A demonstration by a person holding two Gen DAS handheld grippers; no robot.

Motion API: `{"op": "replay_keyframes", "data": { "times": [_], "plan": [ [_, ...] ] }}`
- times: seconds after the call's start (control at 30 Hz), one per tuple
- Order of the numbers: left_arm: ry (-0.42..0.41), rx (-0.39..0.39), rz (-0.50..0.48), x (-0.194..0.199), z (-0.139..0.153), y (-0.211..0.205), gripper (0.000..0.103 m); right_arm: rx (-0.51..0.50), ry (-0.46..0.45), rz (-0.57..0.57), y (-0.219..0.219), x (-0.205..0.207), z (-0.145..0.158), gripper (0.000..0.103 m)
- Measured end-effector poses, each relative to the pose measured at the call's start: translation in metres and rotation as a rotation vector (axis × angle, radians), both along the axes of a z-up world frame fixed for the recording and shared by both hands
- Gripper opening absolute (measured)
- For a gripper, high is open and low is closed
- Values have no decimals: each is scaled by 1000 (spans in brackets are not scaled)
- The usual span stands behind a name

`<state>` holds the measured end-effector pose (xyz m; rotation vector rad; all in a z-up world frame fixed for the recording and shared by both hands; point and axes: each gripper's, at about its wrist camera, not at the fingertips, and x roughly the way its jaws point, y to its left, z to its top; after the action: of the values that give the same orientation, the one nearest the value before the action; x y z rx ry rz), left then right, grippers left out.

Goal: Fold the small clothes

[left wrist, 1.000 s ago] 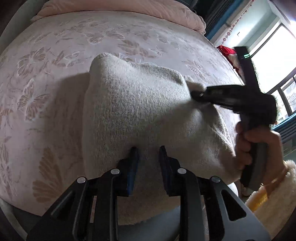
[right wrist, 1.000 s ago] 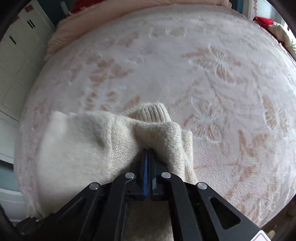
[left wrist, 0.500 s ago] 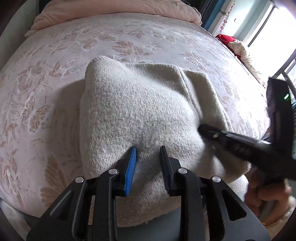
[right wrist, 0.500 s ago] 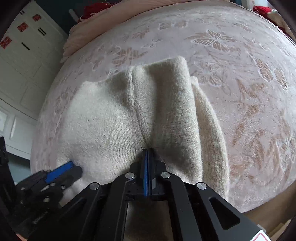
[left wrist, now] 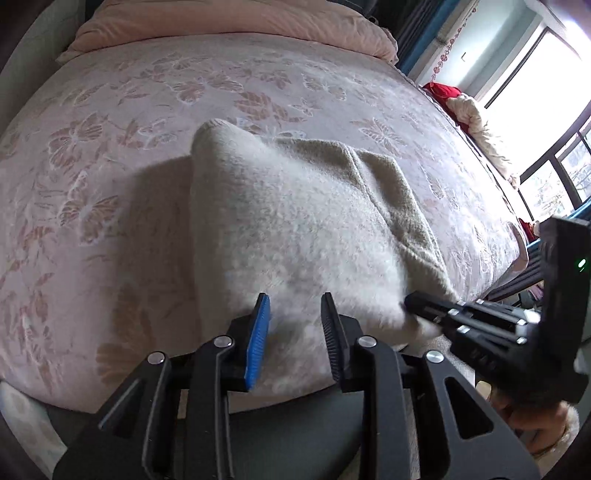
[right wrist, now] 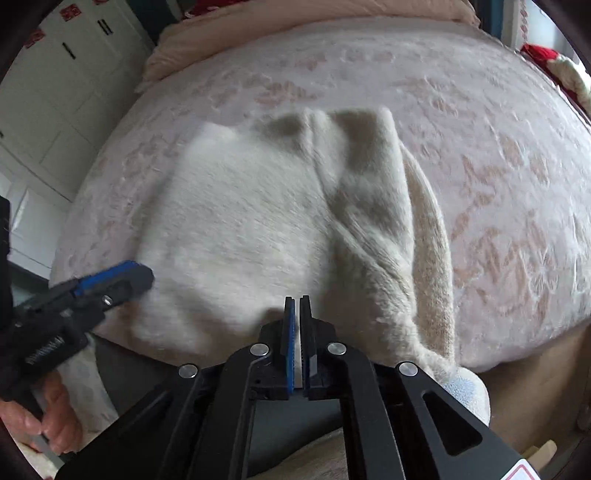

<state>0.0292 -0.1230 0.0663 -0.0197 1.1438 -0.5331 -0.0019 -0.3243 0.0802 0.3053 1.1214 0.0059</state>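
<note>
A cream knitted sweater [left wrist: 295, 221] lies folded on the pink butterfly-patterned bed [left wrist: 110, 147]; it also shows in the right wrist view [right wrist: 258, 221]. My left gripper [left wrist: 295, 306] is open, its fingers just above the sweater's near edge. My right gripper [right wrist: 296, 301] is nearly shut with a thin gap, at the sweater's near edge; no cloth shows between the pads. In the left wrist view the right gripper [left wrist: 410, 301] touches the sweater's near right corner. In the right wrist view the left gripper [right wrist: 144, 275] sits at the near left corner.
A pink duvet [left wrist: 240, 22] lies at the head of the bed. Red and cream clothes [left wrist: 461, 107] lie by the window at the right. White wardrobe doors [right wrist: 55, 92] stand to the left. The bed's near edge is right below both grippers.
My right gripper has pulled the sweater's fold toward the near edge and its pads have parted slightly. My left gripper has backed off a little and stays open.
</note>
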Motion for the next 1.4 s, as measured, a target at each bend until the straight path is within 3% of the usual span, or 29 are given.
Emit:
{"op": "replay_keyframes", "data": {
  "times": [0.03, 0.17, 0.23, 0.3, 0.33, 0.37, 0.4, 0.5, 0.53, 0.6, 0.67, 0.7, 0.77, 0.8, 0.9, 0.97, 1.03, 1.07, 1.13, 1.17, 1.23, 1.3, 1.4],
  "plan": [
    [0, 5, 22, -4, 2, 13, 44, 25, -27, 31, 9, 1, 13, 4],
    [31, 54, 122, -17, -2, 67, 45, 132, -74, 154, 55, 20, 33, 4],
    [47, 69, 158, -21, -6, 87, 45, 123, -31, 189, 78, 36, 14, 4],
    [48, 78, 190, -25, -7, 101, 45, 73, 88, 236, 98, 57, -37, 0],
    [51, 76, 197, -26, -7, 105, 45, 109, 111, 246, 101, 61, -55, 0],
    [51, 73, 201, -26, -7, 108, 45, 187, 120, 217, 100, 61, -56, 0],
    [45, 73, 200, -27, -5, 110, 45, 199, 124, 192, 102, 60, -44, 0],
    [2, 80, 187, -29, 3, 110, 50, -4, 8, 207, 111, 46, 8, 1],
    [-9, 76, 175, -28, 5, 107, 51, -67, -3, 205, 110, 42, 14, 1],
    [-14, 62, 142, -27, 6, 98, 51, -148, 41, 188, 96, 47, -4, 0],
    [-12, 51, 110, -26, 5, 87, 51, -169, 125, 169, 83, 50, -42, 0],
    [-12, 45, 93, -26, 6, 80, 51, -130, 130, 142, 77, 48, -45, 0],
    [-24, 42, 67, -27, 10, 70, 51, -11, 81, 79, 60, 39, -18, 0],
    [-36, 47, 55, -29, 13, 65, 51, -2, 40, 56, 53, 33, -2, 0],
    [-66, 55, 20, -31, 17, 51, 58, -149, -30, -6, 24, 16, 24, 3],
    [-68, 62, -3, -31, 14, 39, 58, -233, 46, -51, -1, 18, 0, 3],
    [-47, 58, -24, -29, 9, 25, 59, -294, 149, -55, -19, 24, -46, 0],
    [-37, 49, -33, -28, 8, 19, 59, -319, 136, -40, -19, 25, -54, 0],
    [-24, 46, -46, -25, 5, 5, 62, -359, 106, -17, -7, 27, -38, 0],
    [-20, 48, -52, -24, 4, -1, 64, -333, 79, -19, -6, 28, -26, 1],
    [0, 49, -52, -20, 3, -10, 68, -248, 11, -46, -13, 26, -3, 20],
    [7, 34, -41, -15, 3, -15, 76, -183, -65, -98, -31, 21, 13, 68],
    [12, 33, -6, -1, -1, -21, 84, -169, -67, -172, -64, 22, 3, 71]
  ]
}}
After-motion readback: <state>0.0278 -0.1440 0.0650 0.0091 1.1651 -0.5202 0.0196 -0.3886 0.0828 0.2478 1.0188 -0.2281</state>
